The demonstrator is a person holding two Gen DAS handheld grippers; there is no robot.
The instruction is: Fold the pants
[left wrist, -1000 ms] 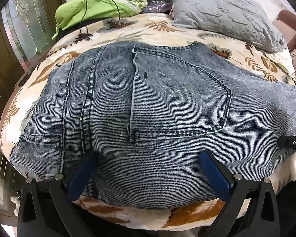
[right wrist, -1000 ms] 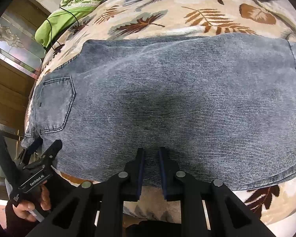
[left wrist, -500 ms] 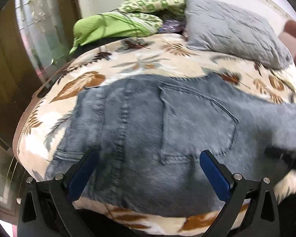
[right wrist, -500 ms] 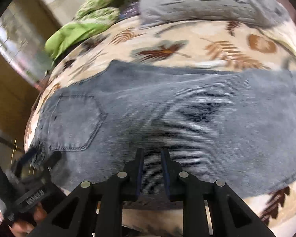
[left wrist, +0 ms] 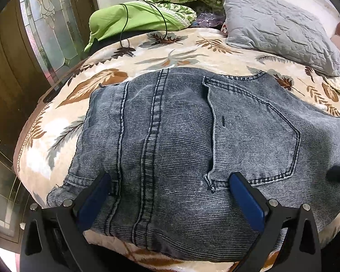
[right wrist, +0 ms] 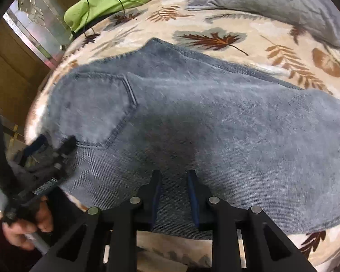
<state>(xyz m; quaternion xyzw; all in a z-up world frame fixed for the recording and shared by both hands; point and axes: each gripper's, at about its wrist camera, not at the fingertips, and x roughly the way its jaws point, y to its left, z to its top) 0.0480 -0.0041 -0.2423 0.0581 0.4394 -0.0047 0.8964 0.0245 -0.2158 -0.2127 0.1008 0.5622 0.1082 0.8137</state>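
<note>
The jeans (left wrist: 192, 149) lie flat on the leaf blanket (left wrist: 174, 47), filling the middle of both frames. The left gripper (left wrist: 170, 195) is wide open over the waistband. The right gripper (right wrist: 174, 200) is slightly open above the lower edge, holding nothing.

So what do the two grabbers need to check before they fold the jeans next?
1. Jeans lying flat on the leaf blanket: ok.
2. Left gripper open wide at the waist end: ok.
3. Right gripper holding denim: cannot tell; its jaws are narrow, with fabric seen between them.
4. Room on the blanket beyond the jeans: ok.
5. Grey pillow apart from the jeans: ok.
</note>
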